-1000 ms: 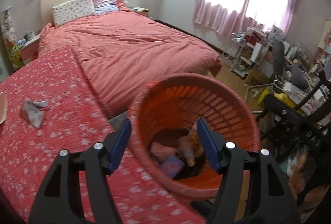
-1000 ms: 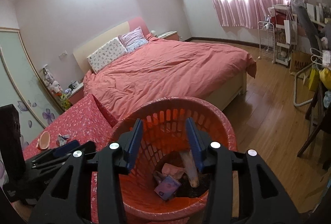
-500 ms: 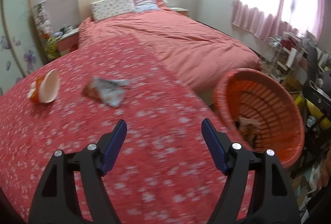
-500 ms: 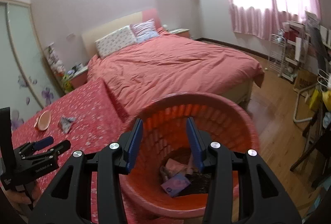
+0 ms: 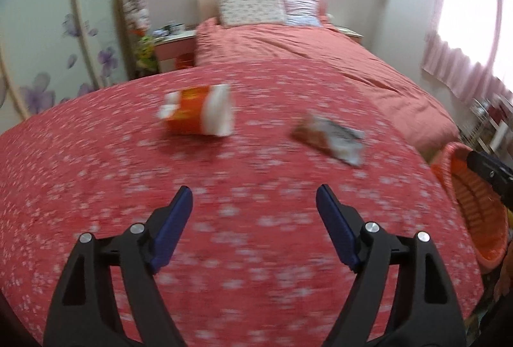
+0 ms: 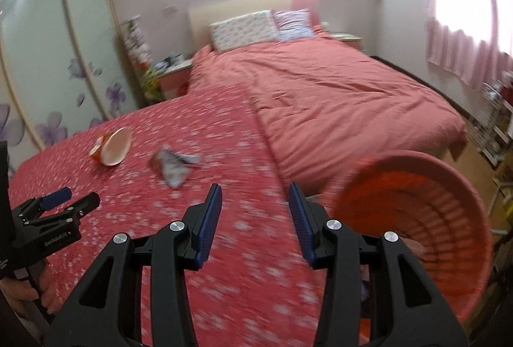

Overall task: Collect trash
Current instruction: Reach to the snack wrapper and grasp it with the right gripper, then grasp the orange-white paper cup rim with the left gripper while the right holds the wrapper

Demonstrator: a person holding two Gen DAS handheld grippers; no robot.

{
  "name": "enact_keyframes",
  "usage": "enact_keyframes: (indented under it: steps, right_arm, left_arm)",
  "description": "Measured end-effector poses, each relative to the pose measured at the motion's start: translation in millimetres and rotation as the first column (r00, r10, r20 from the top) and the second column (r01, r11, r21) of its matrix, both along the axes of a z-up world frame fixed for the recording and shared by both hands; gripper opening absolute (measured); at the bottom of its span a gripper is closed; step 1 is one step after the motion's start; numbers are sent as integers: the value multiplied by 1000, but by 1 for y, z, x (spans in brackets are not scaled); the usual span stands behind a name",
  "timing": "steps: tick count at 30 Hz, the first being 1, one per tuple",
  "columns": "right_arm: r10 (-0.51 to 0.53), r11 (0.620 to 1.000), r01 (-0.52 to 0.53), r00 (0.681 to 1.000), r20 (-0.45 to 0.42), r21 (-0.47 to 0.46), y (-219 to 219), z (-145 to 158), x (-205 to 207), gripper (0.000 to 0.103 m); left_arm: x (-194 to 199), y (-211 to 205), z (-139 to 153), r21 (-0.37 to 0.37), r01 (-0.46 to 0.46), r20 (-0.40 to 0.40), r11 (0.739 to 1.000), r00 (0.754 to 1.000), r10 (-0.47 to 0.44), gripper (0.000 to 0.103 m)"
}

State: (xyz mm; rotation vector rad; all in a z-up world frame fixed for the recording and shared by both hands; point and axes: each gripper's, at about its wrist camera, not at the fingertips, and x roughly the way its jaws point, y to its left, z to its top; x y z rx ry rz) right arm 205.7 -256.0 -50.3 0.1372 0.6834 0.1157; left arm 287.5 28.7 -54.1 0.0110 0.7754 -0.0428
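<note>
An orange and white paper cup (image 5: 198, 114) lies on its side on the red flowered cloth (image 5: 128, 186); it also shows in the right wrist view (image 6: 112, 151). A crumpled silver and brown wrapper (image 5: 330, 138) lies to its right, also in the right wrist view (image 6: 173, 165). My left gripper (image 5: 253, 209) is open and empty, short of both. My right gripper (image 6: 255, 206) is open and empty beside the orange laundry-style basket (image 6: 449, 196), which holds some trash. The basket's rim (image 5: 449, 173) shows at the right in the left wrist view.
A bed with a pink quilt (image 6: 336, 93) and two pillows (image 5: 250, 8) lies beyond the cloth. A nightstand (image 5: 174, 48) and sliding wardrobe doors (image 6: 41, 64) stand at left. A wire rack (image 6: 493, 122) and pink curtains (image 5: 461, 64) are at right.
Both grippers have swung left, away from the basket and toward the flowered cloth. The cup and wrapper now sit ahead of the left gripper. Both stay open and empty.
</note>
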Motion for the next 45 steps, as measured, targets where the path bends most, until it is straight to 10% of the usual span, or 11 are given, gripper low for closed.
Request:
enact_keyframes:
  steps: [6,21,30,41,45]
  right_arm:
    - [94,995,-94,995,-25,-21,53,-10,44,63]
    - [190,977,-205,959,-212,-53,102,-44,119,67]
    - [173,981,-186,966,-195,-52,104,-44,102,40]
    - [78,995,-90,978,-195,-51,112,-46,119,43]
    - [69,995,-80,980,-185,-53,106,-48,116,11]
  left_arm:
    - [2,59,-5,-3,-111,-11,994,994,110,79]
    - [3,114,-17,-22,-188,-35,982,982,187,79]
    - [9,108,-18,-41,-177,-41,983,984,175,79]
    - [20,89,-11,-51,-163,-27,985,986,162,79]
    - [23,84,-10,-64,-157,-22,985,987,156,79]
